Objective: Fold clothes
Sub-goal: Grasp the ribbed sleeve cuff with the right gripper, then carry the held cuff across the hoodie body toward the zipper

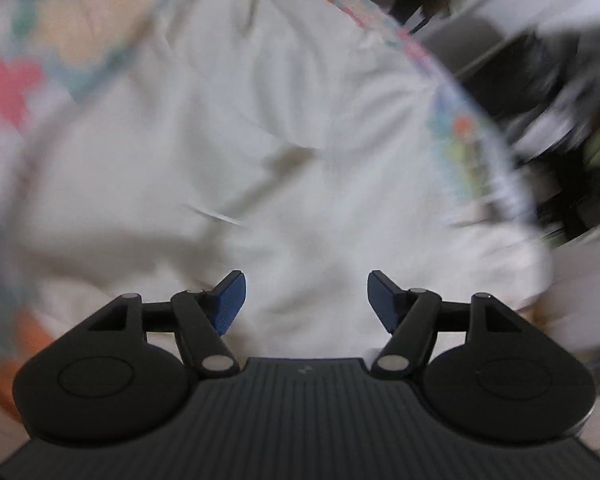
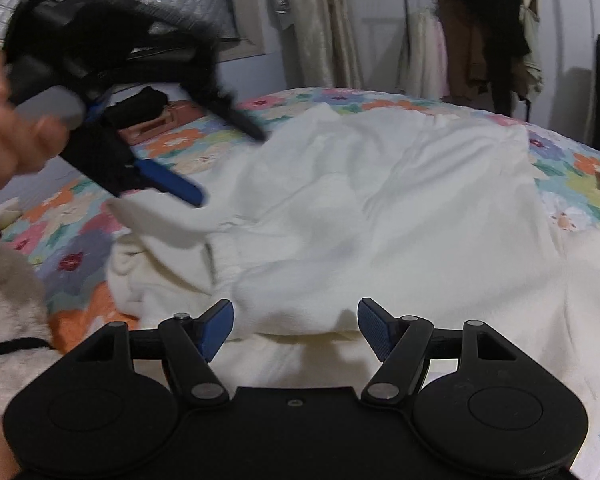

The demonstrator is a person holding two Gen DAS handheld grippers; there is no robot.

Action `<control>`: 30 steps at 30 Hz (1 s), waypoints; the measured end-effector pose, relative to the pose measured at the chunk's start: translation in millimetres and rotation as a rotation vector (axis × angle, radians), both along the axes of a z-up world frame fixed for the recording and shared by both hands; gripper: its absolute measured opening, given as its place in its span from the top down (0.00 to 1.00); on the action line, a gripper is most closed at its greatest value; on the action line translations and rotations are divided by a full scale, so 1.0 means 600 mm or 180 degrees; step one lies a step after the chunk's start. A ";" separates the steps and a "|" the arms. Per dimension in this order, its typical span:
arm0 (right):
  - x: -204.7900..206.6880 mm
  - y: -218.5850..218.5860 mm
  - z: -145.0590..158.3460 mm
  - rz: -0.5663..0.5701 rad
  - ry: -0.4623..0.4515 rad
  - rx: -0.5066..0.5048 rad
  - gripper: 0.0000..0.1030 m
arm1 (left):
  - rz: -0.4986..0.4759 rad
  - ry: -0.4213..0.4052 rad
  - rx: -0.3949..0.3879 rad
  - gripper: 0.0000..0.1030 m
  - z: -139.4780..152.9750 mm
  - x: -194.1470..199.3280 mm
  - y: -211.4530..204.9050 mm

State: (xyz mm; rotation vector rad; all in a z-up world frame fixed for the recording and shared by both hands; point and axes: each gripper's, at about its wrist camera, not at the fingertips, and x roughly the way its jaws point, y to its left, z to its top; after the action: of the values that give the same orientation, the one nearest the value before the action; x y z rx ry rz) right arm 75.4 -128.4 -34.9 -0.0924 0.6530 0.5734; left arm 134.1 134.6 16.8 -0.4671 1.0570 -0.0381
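Crumpled white cotton garment (image 2: 380, 200): spread on floral quilted bed (image 2: 180, 140), long axis left-right. Right tool (image 2: 296, 330): released, empty, at near hem, nearer. Left tool (image 1: 306, 300): released, above cloth.

Ahead of your right gripper (image 2: 296, 330) jaws: white garment (image 2: 380, 208), soft matt woven cloth, creased. Pads (image 2: 374, 330): blue, ribbed. Gripper bodies: matt black plastic.
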 end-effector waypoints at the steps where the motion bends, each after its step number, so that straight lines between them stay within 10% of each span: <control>1: -0.005 0.005 0.001 -0.0023 -0.0038 -0.0112 0.28 | 0.0027 0.0005 0.0339 0.36 0.009 -0.010 -0.005; 7: -0.045 0.042 0.023 0.0725 -0.0412 -0.0995 0.25 | -0.0326 -0.0337 0.1077 0.35 0.044 -0.034 -0.023; 12: -0.027 0.081 -0.009 0.1052 -0.0705 -0.1296 0.21 | -0.0185 -0.0125 0.1203 0.35 0.006 -0.017 0.002; 18: -0.024 0.163 -0.024 0.1266 -0.0949 -0.1620 0.27 | -0.0190 -0.0362 0.1320 0.34 -0.003 -0.047 0.027; 20: -0.001 0.168 -0.027 0.1246 -0.0879 -0.1682 0.42 | -0.0166 -0.0468 0.1533 0.34 -0.008 -0.049 0.028; 23: 0.042 0.128 -0.009 0.1018 -0.0475 -0.1177 0.69 | -0.0083 -0.0552 0.1488 0.32 -0.025 -0.052 0.043; 30: 0.103 -0.044 0.054 0.0241 -0.0214 -0.0025 0.71 | 0.0168 -0.0683 0.0925 0.32 -0.029 -0.057 0.086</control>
State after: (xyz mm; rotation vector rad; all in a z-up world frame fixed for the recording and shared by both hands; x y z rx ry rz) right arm 137.0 -155.1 -2.4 -0.1437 0.5881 0.6381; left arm 99.8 186.3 -0.7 -0.2213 0.8224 0.1093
